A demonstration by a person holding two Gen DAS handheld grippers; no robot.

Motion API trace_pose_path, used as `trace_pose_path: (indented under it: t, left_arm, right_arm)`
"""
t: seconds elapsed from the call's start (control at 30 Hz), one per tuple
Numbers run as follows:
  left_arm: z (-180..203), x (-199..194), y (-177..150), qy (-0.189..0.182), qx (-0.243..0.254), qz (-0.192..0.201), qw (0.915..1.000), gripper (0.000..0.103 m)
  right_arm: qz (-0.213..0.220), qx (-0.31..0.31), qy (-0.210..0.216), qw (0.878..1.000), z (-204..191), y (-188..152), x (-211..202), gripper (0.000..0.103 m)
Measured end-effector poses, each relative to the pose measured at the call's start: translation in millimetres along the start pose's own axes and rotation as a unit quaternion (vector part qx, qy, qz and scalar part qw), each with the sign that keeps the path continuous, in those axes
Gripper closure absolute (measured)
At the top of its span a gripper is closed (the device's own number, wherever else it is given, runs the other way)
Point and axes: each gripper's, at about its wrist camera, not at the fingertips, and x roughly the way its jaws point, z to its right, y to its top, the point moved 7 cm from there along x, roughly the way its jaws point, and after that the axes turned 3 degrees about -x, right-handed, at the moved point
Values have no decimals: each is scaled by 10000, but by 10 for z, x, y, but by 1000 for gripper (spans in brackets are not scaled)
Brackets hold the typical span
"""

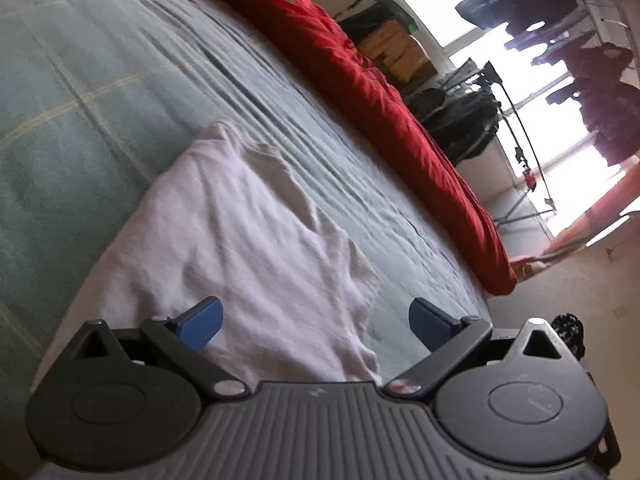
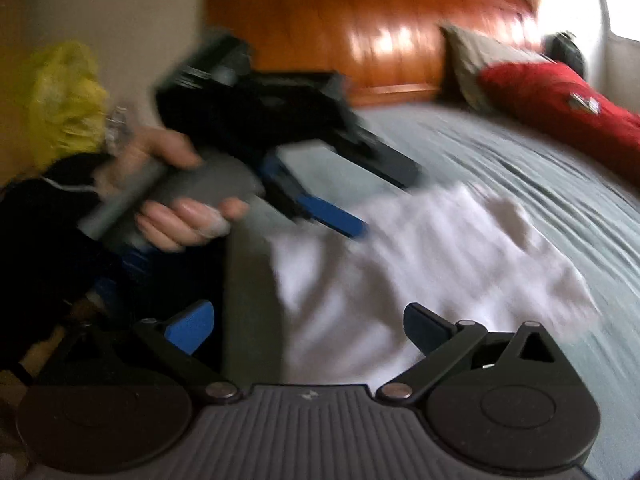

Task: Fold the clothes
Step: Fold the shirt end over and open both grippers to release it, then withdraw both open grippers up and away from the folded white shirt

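Observation:
A white garment (image 1: 248,240) lies partly folded and wrinkled on the grey-green bedspread (image 1: 100,80), near the bed's front edge. My left gripper (image 1: 316,326) hovers just above its near end, blue fingers (image 1: 202,326) spread wide, nothing between them. In the right wrist view the same white garment (image 2: 420,256) spreads ahead of my right gripper (image 2: 308,328), which is open and empty. The left gripper (image 2: 340,216) shows there too, blurred, held by a hand (image 2: 176,216) over the garment's far left corner.
A red quilt (image 1: 384,92) lies bunched along the bed's far side; red quilt (image 2: 560,108) sits by a pillow (image 2: 476,60) and wooden headboard (image 2: 360,32). A yellow bag (image 2: 64,100) is at left. Boxes (image 1: 396,52), a stand and bright windows lie beyond the bed.

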Motion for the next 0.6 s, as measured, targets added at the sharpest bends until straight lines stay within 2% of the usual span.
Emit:
trace_pose_path:
  t: [0.03,0.13,0.23,0.3,0.47,0.53,0.6]
  left_arm:
    - [0,0,-11,74,24,4,10000,4]
    - [-66,-52,-45,218,-42,-5,9998,4]
    - [-93,-187,-116,24,-207,39,9998,4]
    - [-57,-245,-174,-44,-77,73,9999,4]
    - [-300,-318,-269,614,-112,123,9980,4]
    - [-417,-411,-276,745,-260,199,9967,4]
    - [-457,-545,-267,655,-397,313,9966,4]
  right_arm:
    - [-59,-50,29,10000,-44,-5,45,0]
    - [-639,-45,-94,9979,-48,-265,210,0]
    - [-689,-21,-241,9973,-43,-459,96,0]
    - [-536,205,-116,9983,-90,-423,-23,0]
    - [-95,-23,107,9999,-322,-202,-63,0]
    - [-286,-51,82,9995,-352,-267,11,0]
    - [-519,18,7,9986,-335,-353,73,0]
